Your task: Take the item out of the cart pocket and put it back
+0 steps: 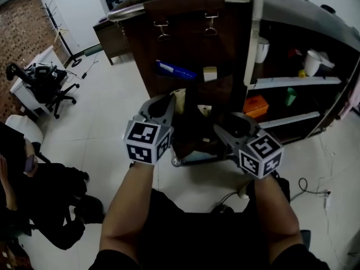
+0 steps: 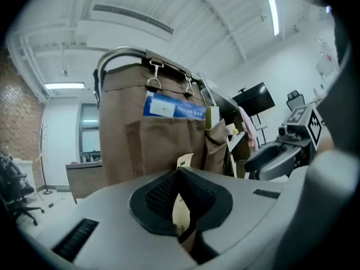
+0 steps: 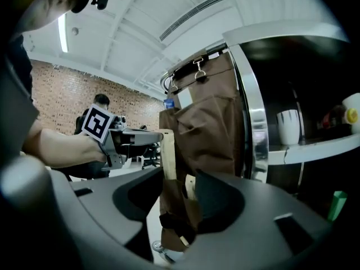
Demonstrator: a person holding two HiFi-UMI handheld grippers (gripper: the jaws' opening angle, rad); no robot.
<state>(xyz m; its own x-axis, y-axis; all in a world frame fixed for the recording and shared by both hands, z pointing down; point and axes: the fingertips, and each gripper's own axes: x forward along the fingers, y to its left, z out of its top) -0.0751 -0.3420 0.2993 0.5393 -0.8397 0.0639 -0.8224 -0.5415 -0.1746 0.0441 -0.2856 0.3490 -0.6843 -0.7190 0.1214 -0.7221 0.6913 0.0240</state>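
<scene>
A brown fabric pocket organizer [image 1: 185, 44] hangs by clips on the end of the cart. My left gripper [image 2: 179, 176] is shut on a flat cream-coloured item [image 2: 180, 207], whose top corner sticks up past the pads. In the head view the left gripper [image 1: 169, 103] holds that item [image 1: 180, 97] at a lower pocket. The right gripper view shows the item [image 3: 167, 151] upright beside the brown fabric [image 3: 202, 122]. My right gripper [image 3: 180, 190] has bunched lower pocket fabric between its jaws and looks shut on it. In the head view the right gripper [image 1: 222, 129] is at the same pocket.
An upper pocket holds a blue label [image 1: 175, 70] and a small cream packet [image 1: 210, 73]. The cart's shelves carry a white cup [image 1: 262, 49], an orange box [image 1: 256, 104] and a green thing [image 1: 289, 96]. A seated person [image 1: 34, 201] is at the left. A cable [image 1: 309, 187] lies on the floor.
</scene>
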